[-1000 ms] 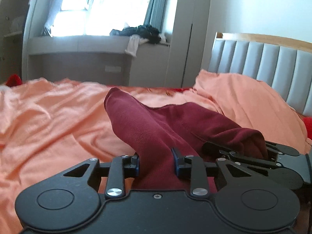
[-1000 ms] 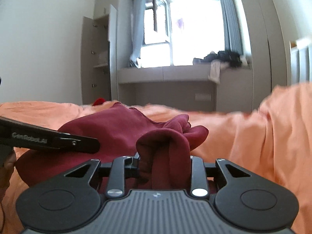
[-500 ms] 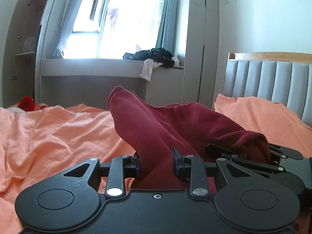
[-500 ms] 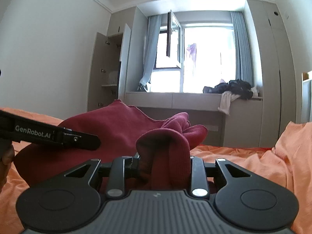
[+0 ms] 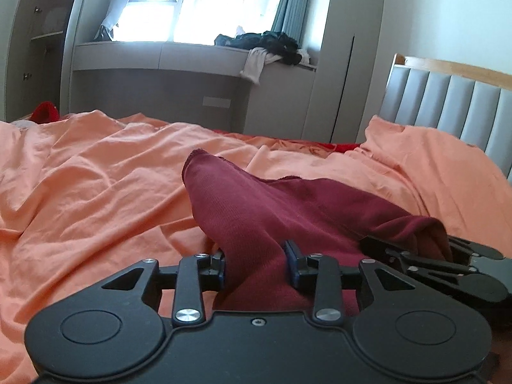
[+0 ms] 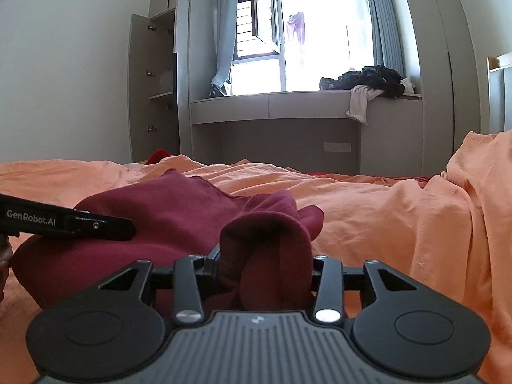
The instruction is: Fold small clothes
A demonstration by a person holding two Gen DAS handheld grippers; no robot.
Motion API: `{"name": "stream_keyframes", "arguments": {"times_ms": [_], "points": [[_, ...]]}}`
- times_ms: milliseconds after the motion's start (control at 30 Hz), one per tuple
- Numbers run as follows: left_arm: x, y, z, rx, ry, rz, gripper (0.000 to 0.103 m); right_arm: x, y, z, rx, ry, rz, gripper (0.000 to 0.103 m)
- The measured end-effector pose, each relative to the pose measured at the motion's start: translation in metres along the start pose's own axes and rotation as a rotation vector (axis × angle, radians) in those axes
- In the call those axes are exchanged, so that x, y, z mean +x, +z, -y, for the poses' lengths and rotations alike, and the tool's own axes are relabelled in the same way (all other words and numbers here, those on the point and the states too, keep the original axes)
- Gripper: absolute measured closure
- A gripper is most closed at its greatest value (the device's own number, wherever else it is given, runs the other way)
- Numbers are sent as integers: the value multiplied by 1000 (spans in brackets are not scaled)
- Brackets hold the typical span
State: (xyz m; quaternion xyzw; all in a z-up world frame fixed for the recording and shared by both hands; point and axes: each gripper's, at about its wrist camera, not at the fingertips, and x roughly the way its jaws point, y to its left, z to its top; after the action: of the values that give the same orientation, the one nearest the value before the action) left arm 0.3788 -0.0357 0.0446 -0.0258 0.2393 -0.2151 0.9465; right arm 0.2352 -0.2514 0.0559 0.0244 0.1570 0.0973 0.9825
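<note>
A dark red garment (image 5: pixel 275 211) lies bunched on the orange bedsheet (image 5: pixel 96 185). My left gripper (image 5: pixel 256 265) is shut on a fold of it, the cloth rising between the jaws. My right gripper (image 6: pixel 265 268) is shut on another bunched part of the same garment (image 6: pixel 179 211). The right gripper also shows at the right edge of the left wrist view (image 5: pixel 448 259), close beside the left one. The left gripper shows as a black bar at the left of the right wrist view (image 6: pixel 67 220). The fingertips are hidden by cloth.
The wrinkled orange sheet (image 6: pixel 400 211) covers the bed. A grey padded headboard (image 5: pixel 448 102) stands at the right. A window bench with a pile of dark clothes (image 6: pixel 368 80) runs along the far wall. An open wardrobe (image 6: pixel 156 96) stands at the left.
Both grippers have come down with the red garment, after being lifted half a second ago. The cloth now sits lower against the sheet. Both jaws stay shut on it.
</note>
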Motion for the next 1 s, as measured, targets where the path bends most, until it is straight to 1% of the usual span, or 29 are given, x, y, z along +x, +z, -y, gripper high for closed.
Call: {"name": "stream_keyframes", "arguments": {"times_ms": [67, 167, 200, 233, 267, 333, 367, 433, 467, 533, 600, 700, 900, 967, 1000], "points": [[3, -2, 0, -7, 15, -11, 60, -1, -2, 2, 10, -3, -5, 51], [1, 0, -7, -60, 6, -18, 57, -6, -3, 5, 41, -1, 2, 44], [0, 1, -8, -81, 7, -20, 55, -8, -2, 7, 52, -1, 5, 41], [-2, 1, -10, -100, 7, -21, 53, -11, -2, 8, 61, 0, 7, 35], [-4, 1, -11, -115, 4, -20, 48, -13, -2, 10, 67, 0, 11, 32], [-7, 1, -12, -135, 4, -19, 43, -19, -1, 14, 78, 2, 25, 24], [-9, 1, -11, -138, 6, -16, 41, -21, 1, 15, 83, 0, 32, 22], [-14, 2, -9, -138, 12, -10, 38, -30, 3, 17, 93, -1, 52, 14], [-16, 3, -8, -139, 17, -5, 35, -34, 4, 17, 98, -1, 65, 13], [-24, 5, -5, -140, 23, 14, 31, -42, 7, 16, 106, 0, 88, 7], [-32, 6, -2, -130, 29, 39, 27, -49, 10, 16, 109, -2, 113, 3], [-44, 8, 4, -106, 47, 72, 22, -58, 12, 15, 104, -4, 136, 1], [-65, 7, 15, -66, 74, 127, 9, -68, 15, 14, 120, -5, 163, 0], [-73, 6, 17, -55, 91, 149, 4, -74, 14, 15, 129, -14, 178, 0], [-77, 5, 18, -50, 104, 165, 3, -78, 14, 15, 132, -20, 188, 0]]}}
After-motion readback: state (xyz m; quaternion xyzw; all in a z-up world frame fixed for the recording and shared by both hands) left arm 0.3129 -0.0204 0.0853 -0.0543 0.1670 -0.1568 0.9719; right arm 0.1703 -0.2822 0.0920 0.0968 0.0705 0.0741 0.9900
